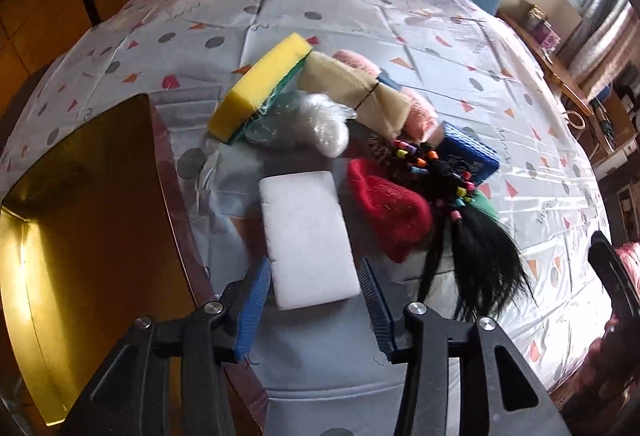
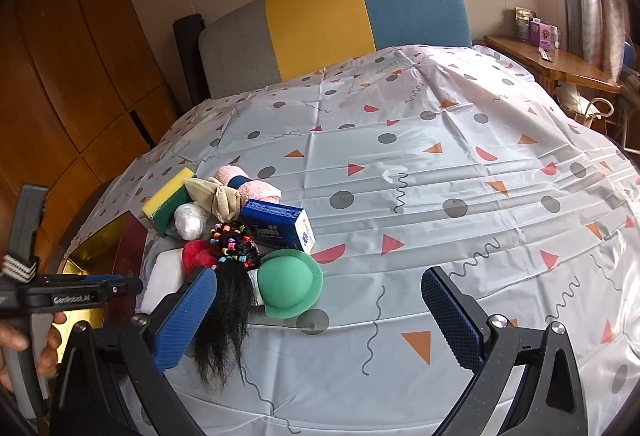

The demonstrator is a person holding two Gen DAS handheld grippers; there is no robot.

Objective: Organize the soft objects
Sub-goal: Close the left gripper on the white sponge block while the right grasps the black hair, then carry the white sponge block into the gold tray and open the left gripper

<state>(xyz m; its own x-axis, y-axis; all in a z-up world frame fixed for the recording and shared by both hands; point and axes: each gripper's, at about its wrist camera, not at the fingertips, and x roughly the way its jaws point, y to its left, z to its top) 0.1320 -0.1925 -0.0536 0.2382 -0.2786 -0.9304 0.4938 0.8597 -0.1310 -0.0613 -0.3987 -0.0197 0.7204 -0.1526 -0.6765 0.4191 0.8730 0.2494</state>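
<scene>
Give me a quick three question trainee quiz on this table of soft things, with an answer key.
1. True or false: the left gripper is clamped on the white rectangular foam block.
2. What lies directly right of that block in the left wrist view? A) red fuzzy pouch B) yellow sponge with green scouring side C) blue tissue pack
3. Fill in: the black hairpiece carries coloured ____.

Key: 1 false, the pads stand apart from it; 2 A; 3 beads.

surface: patterned tablecloth (image 2: 440, 164) | on it: white sponge (image 1: 310, 236), yellow sponge (image 1: 260, 96), tissue pack (image 2: 276, 222)
</scene>
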